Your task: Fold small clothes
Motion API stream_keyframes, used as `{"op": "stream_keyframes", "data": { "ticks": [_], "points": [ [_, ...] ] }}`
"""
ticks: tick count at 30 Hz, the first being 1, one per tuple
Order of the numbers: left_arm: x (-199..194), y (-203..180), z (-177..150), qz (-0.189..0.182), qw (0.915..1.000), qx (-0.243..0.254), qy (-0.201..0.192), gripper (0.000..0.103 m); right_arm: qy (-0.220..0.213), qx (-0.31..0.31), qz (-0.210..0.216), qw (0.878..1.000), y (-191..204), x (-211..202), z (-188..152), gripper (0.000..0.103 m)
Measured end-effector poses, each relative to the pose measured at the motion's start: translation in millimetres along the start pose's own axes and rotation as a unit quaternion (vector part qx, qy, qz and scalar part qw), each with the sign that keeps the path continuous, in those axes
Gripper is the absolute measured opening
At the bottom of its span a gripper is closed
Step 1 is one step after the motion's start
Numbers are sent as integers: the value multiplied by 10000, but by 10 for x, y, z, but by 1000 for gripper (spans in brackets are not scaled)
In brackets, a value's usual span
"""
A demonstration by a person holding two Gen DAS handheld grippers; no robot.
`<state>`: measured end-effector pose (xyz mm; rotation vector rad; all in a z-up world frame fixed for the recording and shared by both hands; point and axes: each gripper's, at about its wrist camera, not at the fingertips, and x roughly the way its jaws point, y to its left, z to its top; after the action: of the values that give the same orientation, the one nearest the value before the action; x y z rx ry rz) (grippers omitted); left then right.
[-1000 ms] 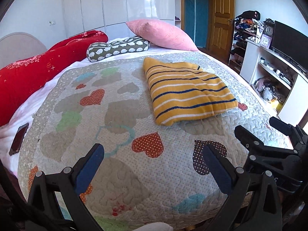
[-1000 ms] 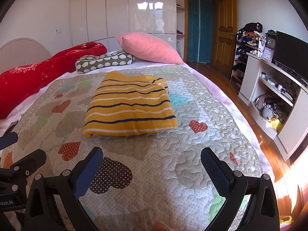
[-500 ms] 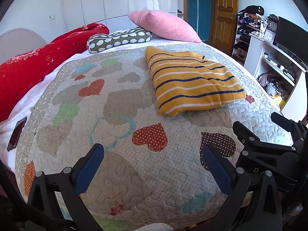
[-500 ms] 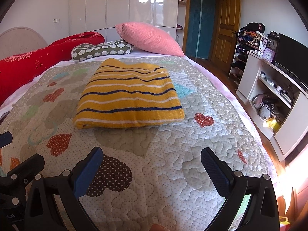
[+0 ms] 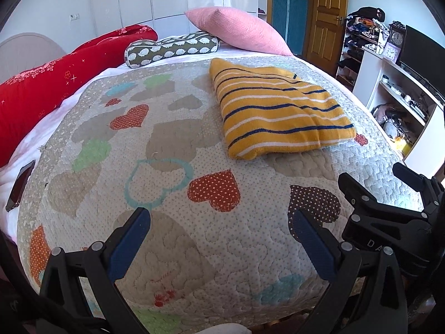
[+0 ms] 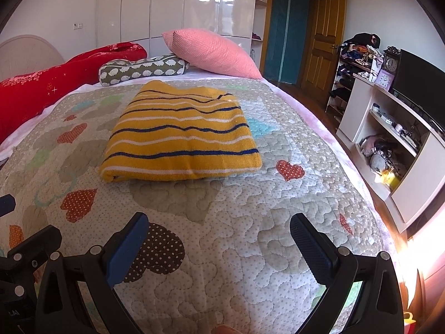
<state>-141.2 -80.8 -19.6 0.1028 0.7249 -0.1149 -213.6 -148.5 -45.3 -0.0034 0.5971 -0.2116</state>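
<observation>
1. Your left hand-held gripper (image 5: pixel 219 236) hangs over the near end of the bed with its blue-padded jaws wide apart and nothing between them.
2. Your right hand-held gripper (image 6: pixel 218 239) is the same: jaws spread, empty, above the heart-patterned quilt (image 6: pixel 250 222) and well short of the garment.
3. The task's thing, a yellow knit sweater (image 6: pixel 180 139) with navy and white stripes, lies flat on the quilt in the middle of the bed, already in a neat rectangular bundle. In the left wrist view the yellow knit sweater (image 5: pixel 278 114) sits ahead and to the right, well apart from both grippers.
4. Judged from how it lies, the folding looks done or nearly so; I cannot tell from here whether the far edge, towards the pink pillow (image 6: pixel 211 53), is squared up.
5. Expect it to handle soft, light and floppy. The knit is thick enough to hold a fold but will sag and slide apart if lifted by one point.
6. If you move or refold it, pinch through all layers at the two near corners of the rounded folded edge, one gripper on each, and keep them level.
7. Close gently: the loose knit could snag or stretch on the pads.
</observation>
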Motion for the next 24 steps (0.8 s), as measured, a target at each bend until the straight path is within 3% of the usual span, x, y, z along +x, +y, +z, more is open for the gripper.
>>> {"op": "stream_keyframes", "data": {
  "ticks": [24],
  "points": [
    [262, 29, 124, 75, 9996, -59, 282, 103, 188, 8, -9, 9998, -47, 150, 6, 103]
  ]
}}
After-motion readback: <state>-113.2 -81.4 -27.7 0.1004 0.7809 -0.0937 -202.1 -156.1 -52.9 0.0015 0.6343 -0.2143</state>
